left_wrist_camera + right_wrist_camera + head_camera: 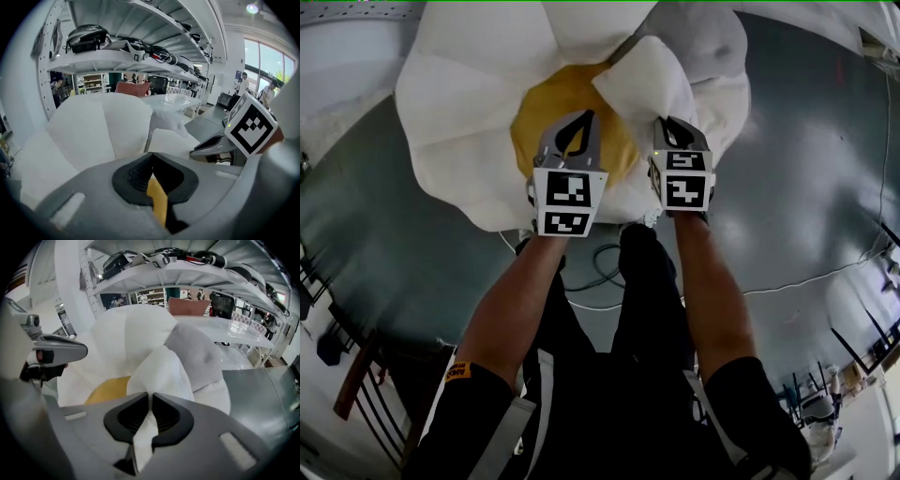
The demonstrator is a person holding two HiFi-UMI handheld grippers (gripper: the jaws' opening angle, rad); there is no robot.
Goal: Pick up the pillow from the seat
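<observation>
A flower-shaped seat with broad white petals point(459, 103) and a yellow centre point(542, 108) lies on the grey floor. On it rests a white pillow point(642, 80), with a grey cushion point(717, 42) behind. My right gripper point(675, 127) is shut on the near corner of the white pillow point(159, 373), and white fabric is pinched between its pads point(151, 416). My left gripper point(578, 127) is shut on a fold of the yellow fabric point(157, 199), over the seat's centre. The right gripper's marker cube point(251, 126) shows in the left gripper view.
Grey floor point(806, 169) surrounds the seat. Cables point(600, 267) lie on it near the person's legs. White shelving point(122, 51) loaded with gear stands behind the seat. A wooden chair point(356, 380) is at the lower left, more furniture at the lower right.
</observation>
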